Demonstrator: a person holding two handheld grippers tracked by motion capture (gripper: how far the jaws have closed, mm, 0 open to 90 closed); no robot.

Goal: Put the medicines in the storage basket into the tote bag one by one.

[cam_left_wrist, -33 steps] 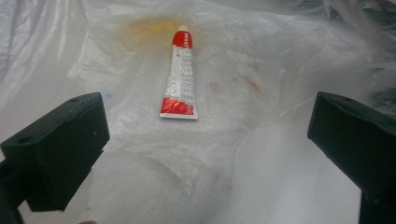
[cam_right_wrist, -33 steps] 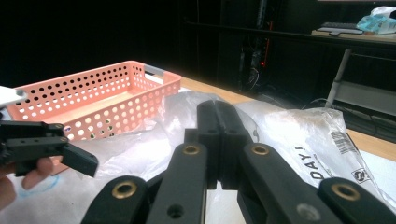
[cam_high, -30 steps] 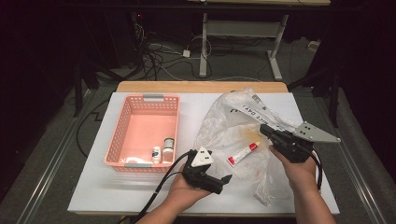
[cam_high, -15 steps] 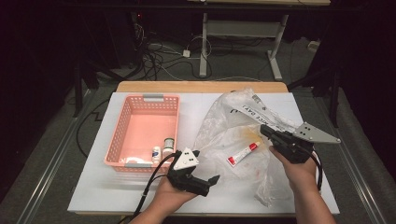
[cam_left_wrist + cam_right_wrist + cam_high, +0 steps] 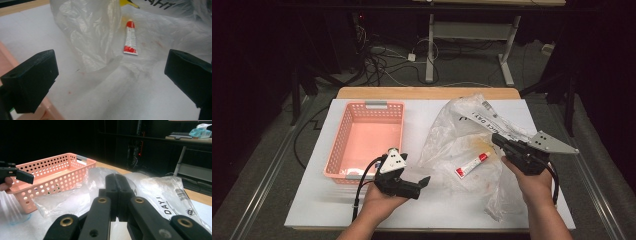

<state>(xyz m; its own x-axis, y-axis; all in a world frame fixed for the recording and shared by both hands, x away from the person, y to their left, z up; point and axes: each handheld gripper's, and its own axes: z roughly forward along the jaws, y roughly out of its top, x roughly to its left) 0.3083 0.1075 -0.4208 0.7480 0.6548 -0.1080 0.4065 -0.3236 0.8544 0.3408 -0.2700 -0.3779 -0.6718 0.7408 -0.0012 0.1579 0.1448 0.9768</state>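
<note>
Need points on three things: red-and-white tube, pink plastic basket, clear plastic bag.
Small red-and-white tube (image 5: 130, 40): left gripper view, middle of its white body.
Pink perforated plastic basket (image 5: 340, 145): high view, its left wall.
Crumpled clear plastic bag (image 5: 447, 132): high view, bare crinkled film left of the printing.

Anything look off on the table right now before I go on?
Little stands out. The plastic bag lies crumpled, with faint reddish and yellowish stains on it near the tube. The basket sits upright.

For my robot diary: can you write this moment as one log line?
left gripper: open, empty | right gripper: shut on clear plastic bag | red-and-white tube: inside bag
</note>
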